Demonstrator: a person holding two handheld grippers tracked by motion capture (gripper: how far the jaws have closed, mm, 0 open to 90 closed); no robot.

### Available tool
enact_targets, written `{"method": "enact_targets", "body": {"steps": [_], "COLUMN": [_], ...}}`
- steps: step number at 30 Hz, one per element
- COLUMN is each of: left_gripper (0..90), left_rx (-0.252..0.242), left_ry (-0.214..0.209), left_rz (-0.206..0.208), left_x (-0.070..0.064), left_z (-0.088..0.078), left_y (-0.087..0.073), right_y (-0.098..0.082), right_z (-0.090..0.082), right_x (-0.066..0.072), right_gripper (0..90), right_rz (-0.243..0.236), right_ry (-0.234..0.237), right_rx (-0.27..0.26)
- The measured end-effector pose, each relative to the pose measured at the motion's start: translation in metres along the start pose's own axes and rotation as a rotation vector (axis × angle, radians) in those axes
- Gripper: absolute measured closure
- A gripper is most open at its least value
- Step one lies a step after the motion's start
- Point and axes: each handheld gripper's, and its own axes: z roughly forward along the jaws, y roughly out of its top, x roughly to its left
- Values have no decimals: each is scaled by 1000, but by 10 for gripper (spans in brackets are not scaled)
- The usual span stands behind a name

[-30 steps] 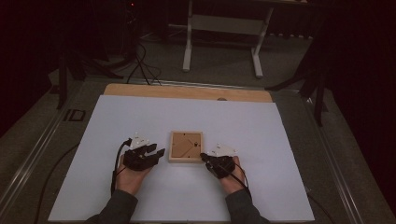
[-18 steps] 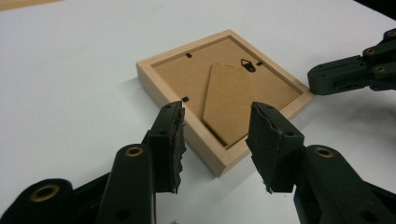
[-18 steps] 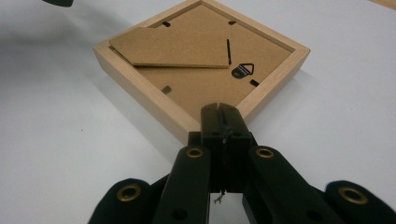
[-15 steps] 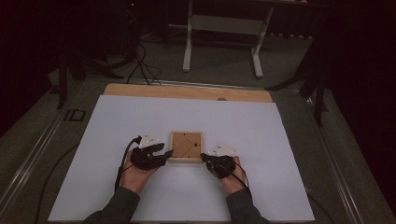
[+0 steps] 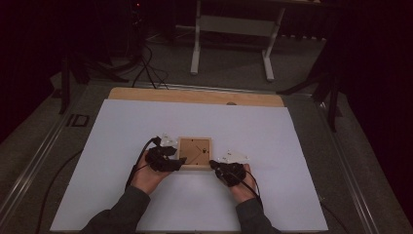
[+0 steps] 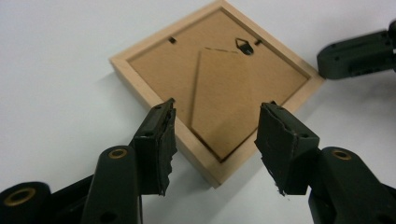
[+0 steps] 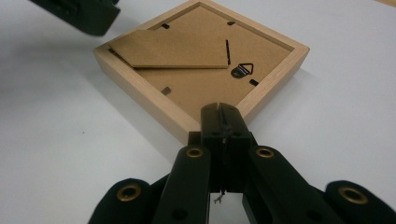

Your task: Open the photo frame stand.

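High view: a wooden picture frame lies back side up near the middle of the white desk. The left hand-held gripper sits at the frame's near left corner; the right hand-held gripper sits at its near right corner.

Left gripper view: the left hand-held gripper has its jaws spread, having just been opening, with the frame's corner between them and the pads clear of the wood. The fold-out stand lies flat on the backing.

Right gripper view: the right hand-held gripper has its jaws pressed together with nothing between them, its tip at the frame's near corner. A hanger hook sits on the backing.
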Motion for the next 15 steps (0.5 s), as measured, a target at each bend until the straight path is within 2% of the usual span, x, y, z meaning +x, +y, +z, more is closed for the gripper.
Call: {"method": "enact_targets", "body": {"steps": [2,5,12,15], "left_gripper": [462,457,443,437], "left_rx": [14,28,64,93], "left_ry": [-3,-12,-1,28], "left_rz": [16,13,15,47], "left_x": [-2,-1,-3,-6], "left_z": [1,3,14,20], "left_y": [3,5,13,14], "right_y": [0,0,-1,-1], "right_z": [0,0,0,0], "right_x": [0,0,-1,-1], "right_gripper": [896,896,895,895], "right_rz": [1,2,12,12], "right_ry": [0,1,8,9], "right_rx": [0,0,-3,-3]}}
